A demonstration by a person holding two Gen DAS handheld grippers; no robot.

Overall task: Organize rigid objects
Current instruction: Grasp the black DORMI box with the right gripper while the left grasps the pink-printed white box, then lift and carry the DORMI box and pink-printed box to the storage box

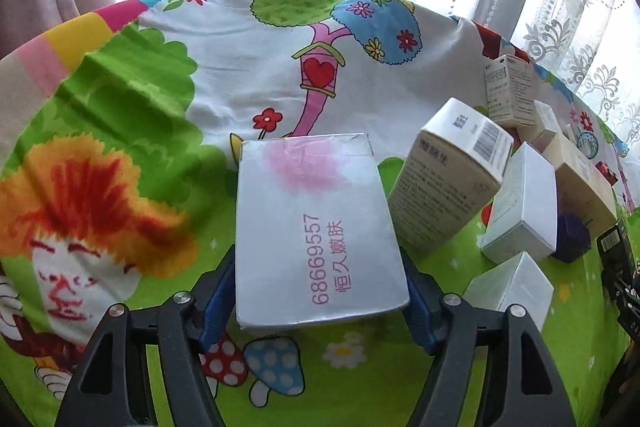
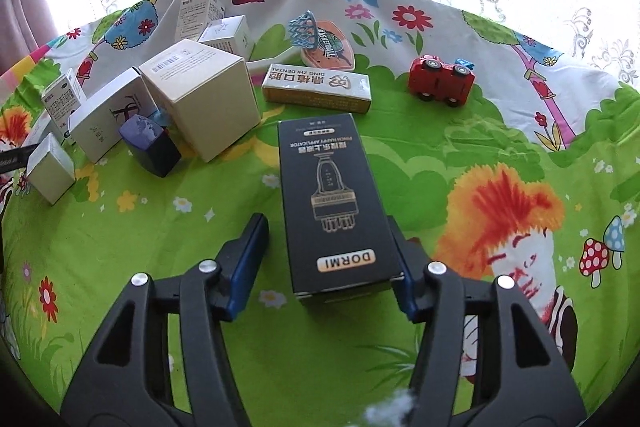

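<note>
In the left wrist view my left gripper (image 1: 318,253) is shut on a silver-white flat box (image 1: 316,203) with a pink smudge and pink digits; both blue pads press its long sides. A black DORMI box (image 2: 332,195) lies lengthwise on the cartoon cloth in the right wrist view, between the jaws of my right gripper (image 2: 326,221). The right fingertip (image 2: 400,247) touches the box's side, while the left fingertip (image 2: 250,247) stands clear of it with green cloth showing in the gap. That gripper is open.
A cluster of white and beige boxes (image 2: 200,95) with a dark blue box (image 2: 150,143) sits to the left of the black box. A toothpaste box (image 2: 316,89), a basketball hoop toy (image 2: 320,39) and a red toy car (image 2: 440,79) lie farther back. Lace curtains hang behind the table.
</note>
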